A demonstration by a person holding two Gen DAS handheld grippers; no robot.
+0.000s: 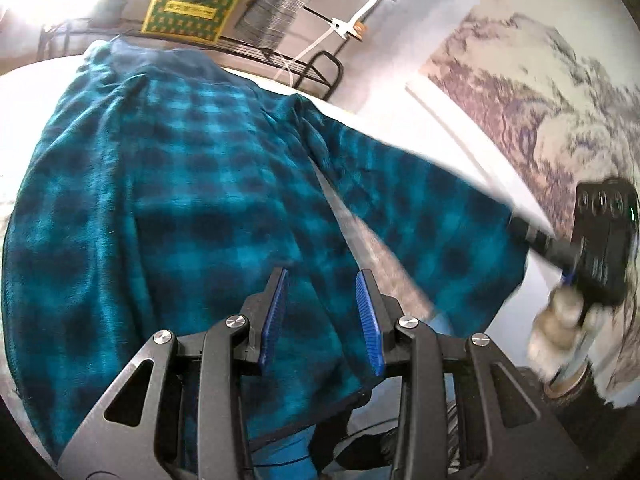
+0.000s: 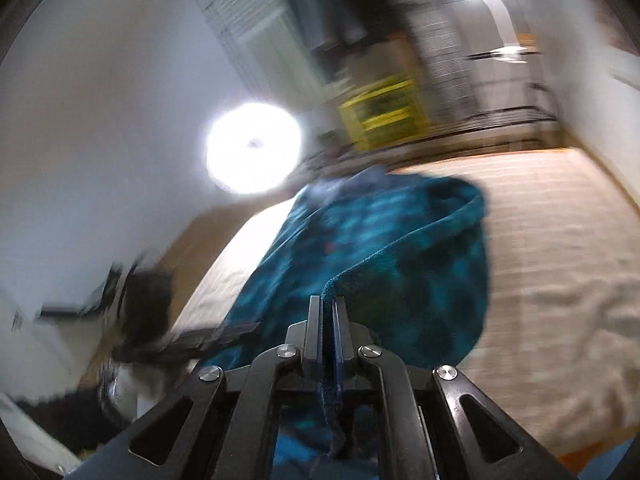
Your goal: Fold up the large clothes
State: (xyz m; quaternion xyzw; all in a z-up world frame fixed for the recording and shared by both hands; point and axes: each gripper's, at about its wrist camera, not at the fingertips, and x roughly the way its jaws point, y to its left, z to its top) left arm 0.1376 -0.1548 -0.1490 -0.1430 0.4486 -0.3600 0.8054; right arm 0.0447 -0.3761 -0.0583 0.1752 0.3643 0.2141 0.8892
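- Teal-and-black plaid fleece garment (image 1: 180, 184) lies spread over a pale bed (image 2: 552, 240); a long section runs off toward the right of the left wrist view.
- Left gripper (image 1: 323, 316): jaws part open, blue pads (image 1: 370, 320) apart. Plaid cloth fills the gap and sits behind and below the fingers; can't tell whether the pads actually press on it.
- Right gripper (image 2: 328, 320): jaws fully closed, pinching a hemmed edge of the garment (image 2: 380, 248). A strip of cloth hangs down between the fingers toward the camera.
- In the right wrist view the cloth rises off the bed to the clamped fingers, with a rolled edge curving along the top and right side. Frame is heavily motion-blurred.
- In the left wrist view the right gripper (image 1: 520, 224) shows at the right edge, held by a light-gloved hand (image 1: 560, 328), tip at the far end of the garment.
- Background: yellow-green patterned box (image 1: 192, 8) on a black metal rack (image 1: 280, 60), a landscape print (image 1: 540, 112) on the wall.
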